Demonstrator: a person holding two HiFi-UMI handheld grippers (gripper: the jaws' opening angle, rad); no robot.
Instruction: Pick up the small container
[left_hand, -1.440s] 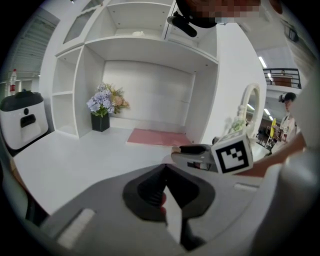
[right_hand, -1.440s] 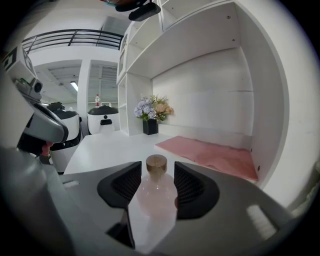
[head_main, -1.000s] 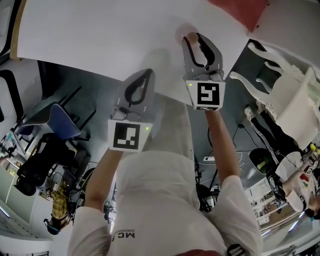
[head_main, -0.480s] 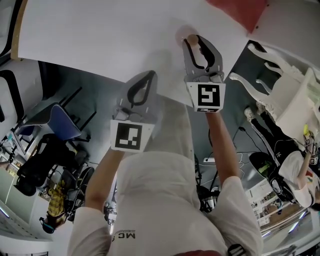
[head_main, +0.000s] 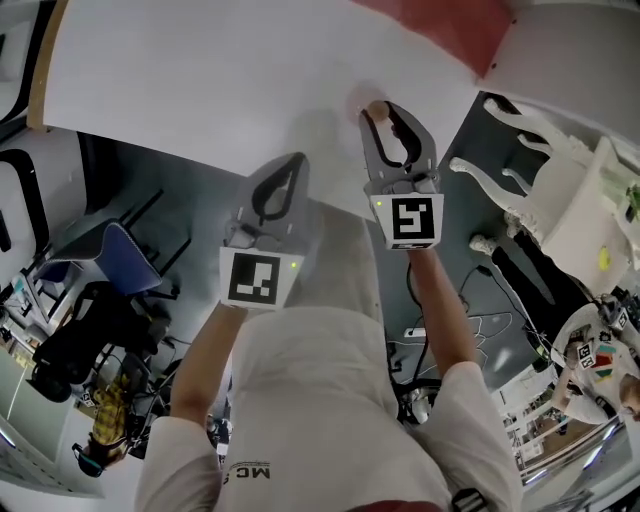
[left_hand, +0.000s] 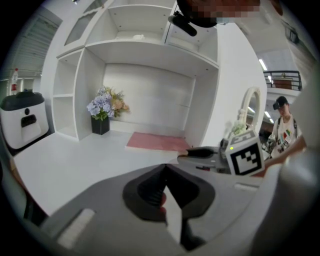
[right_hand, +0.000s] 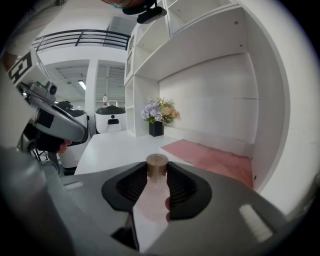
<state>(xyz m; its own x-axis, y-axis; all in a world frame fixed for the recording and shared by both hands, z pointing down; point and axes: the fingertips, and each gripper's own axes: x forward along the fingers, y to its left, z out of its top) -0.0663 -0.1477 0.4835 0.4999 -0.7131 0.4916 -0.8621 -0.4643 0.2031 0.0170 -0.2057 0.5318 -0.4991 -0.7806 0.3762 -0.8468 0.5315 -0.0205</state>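
Note:
The small container (right_hand: 157, 165), a little jar with a brown cork lid, sits between the tips of my right gripper (right_hand: 157, 172), whose pads press on its sides. In the head view the container (head_main: 377, 108) shows at the right gripper's (head_main: 380, 112) tips, above the white table (head_main: 200, 80) near its front edge. I cannot tell whether it touches the tabletop. My left gripper (head_main: 289, 163) hangs to the left and nearer the person, at the table edge. Its jaws meet at the tips (left_hand: 165, 169) with nothing between them.
A red mat (head_main: 440, 25) lies at the table's far right. A vase of flowers (right_hand: 158, 120) stands at the back against the white shelf unit (left_hand: 145, 50). A white appliance (left_hand: 22, 120) stands off the table's left end. A white chair (head_main: 560, 190) stands on the floor at the right.
The head view has shifted, so both grippers sit a little lower in it. The right gripper still grips the container, and the left one has stayed shut.

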